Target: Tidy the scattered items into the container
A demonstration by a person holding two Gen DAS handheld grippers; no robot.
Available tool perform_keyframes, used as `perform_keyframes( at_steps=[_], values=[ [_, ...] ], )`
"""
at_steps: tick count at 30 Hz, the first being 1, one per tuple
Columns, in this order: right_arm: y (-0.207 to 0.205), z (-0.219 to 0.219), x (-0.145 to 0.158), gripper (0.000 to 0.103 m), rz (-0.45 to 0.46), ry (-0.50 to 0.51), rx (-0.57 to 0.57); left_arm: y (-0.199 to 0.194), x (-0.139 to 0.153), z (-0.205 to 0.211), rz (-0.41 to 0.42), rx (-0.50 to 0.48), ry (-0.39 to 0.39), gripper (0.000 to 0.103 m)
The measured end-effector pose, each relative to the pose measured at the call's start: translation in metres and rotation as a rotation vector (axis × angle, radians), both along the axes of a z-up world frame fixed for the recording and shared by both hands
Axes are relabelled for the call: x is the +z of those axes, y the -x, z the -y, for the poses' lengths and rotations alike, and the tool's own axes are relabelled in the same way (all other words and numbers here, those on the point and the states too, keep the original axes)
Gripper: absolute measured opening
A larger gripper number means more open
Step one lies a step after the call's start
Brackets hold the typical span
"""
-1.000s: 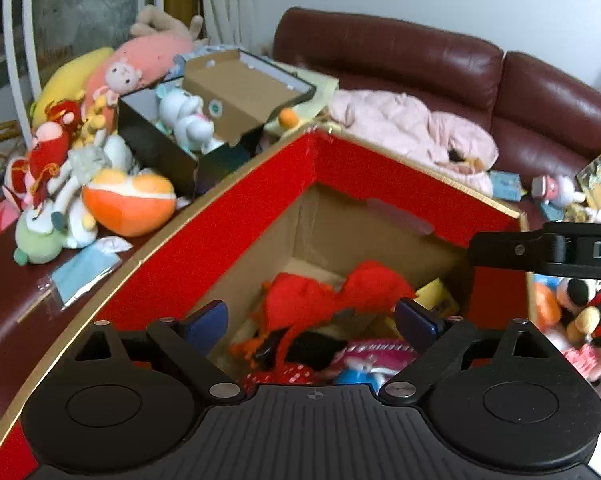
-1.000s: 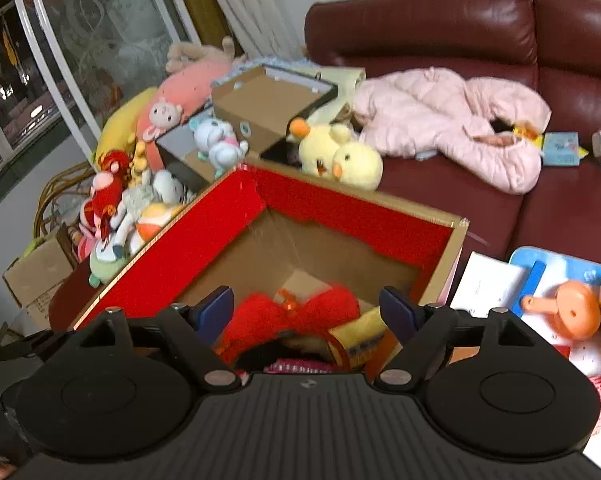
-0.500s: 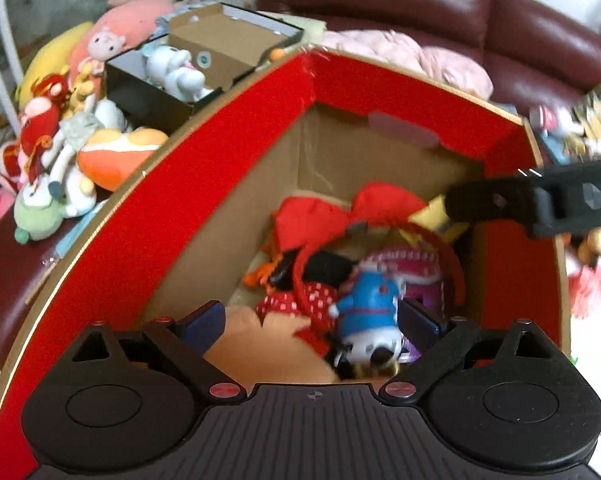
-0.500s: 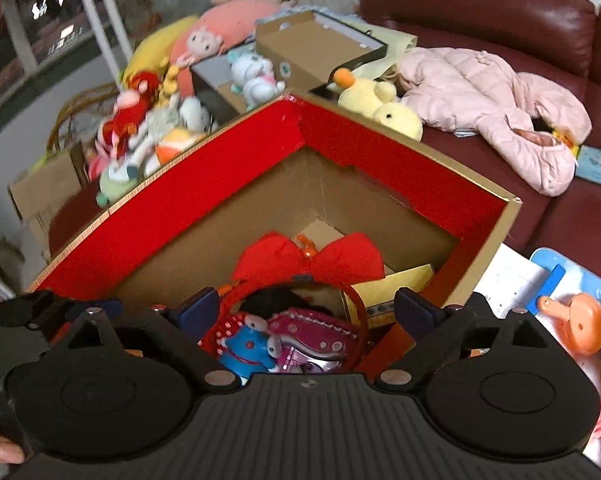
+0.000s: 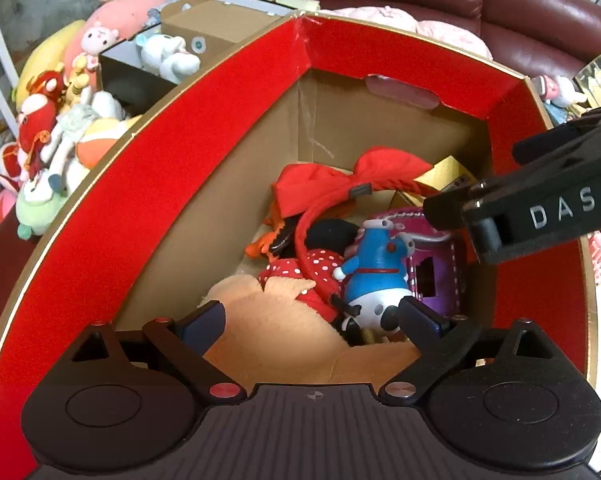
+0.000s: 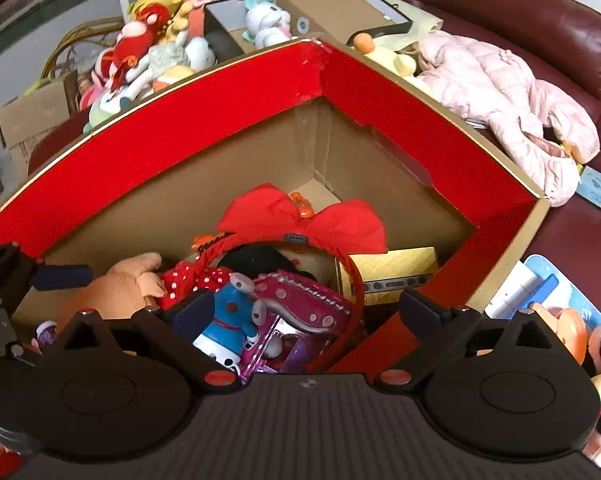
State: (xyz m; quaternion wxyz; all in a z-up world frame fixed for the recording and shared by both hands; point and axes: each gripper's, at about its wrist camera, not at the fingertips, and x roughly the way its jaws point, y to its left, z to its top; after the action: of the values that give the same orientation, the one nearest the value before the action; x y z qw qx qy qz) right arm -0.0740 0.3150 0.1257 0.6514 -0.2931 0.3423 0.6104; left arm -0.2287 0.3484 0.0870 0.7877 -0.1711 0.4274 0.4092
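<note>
While you hold both tongs over the red box, its toys lie inside: a tan plush, a red bow headband, a blue figurine. Your left tongs and right tongs are spread, apparently empty.

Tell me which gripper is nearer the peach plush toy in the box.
Left. The left gripper hangs right over the peach plush toy; the right gripper sits to its right, above the blue figure.

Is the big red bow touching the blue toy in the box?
Apart. In the left wrist view, the red bow sits toward the back of the box, with black plush between it and the blue toy.
</note>
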Motion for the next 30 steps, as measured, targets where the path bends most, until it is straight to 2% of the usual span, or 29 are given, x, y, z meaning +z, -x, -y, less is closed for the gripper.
perform_keyframes(
  at_steps=[14,30],
  values=[
    [0.013,-0.007,-0.003,0.100,0.125,0.039,0.088,0.001,-0.003,0.001,0.005,-0.001,0.007,0.099],
    [0.017,-0.011,-0.010,0.100,0.166,0.074,0.126,-0.001,-0.007,0.003,-0.002,-0.006,-0.009,0.100]
  ],
)
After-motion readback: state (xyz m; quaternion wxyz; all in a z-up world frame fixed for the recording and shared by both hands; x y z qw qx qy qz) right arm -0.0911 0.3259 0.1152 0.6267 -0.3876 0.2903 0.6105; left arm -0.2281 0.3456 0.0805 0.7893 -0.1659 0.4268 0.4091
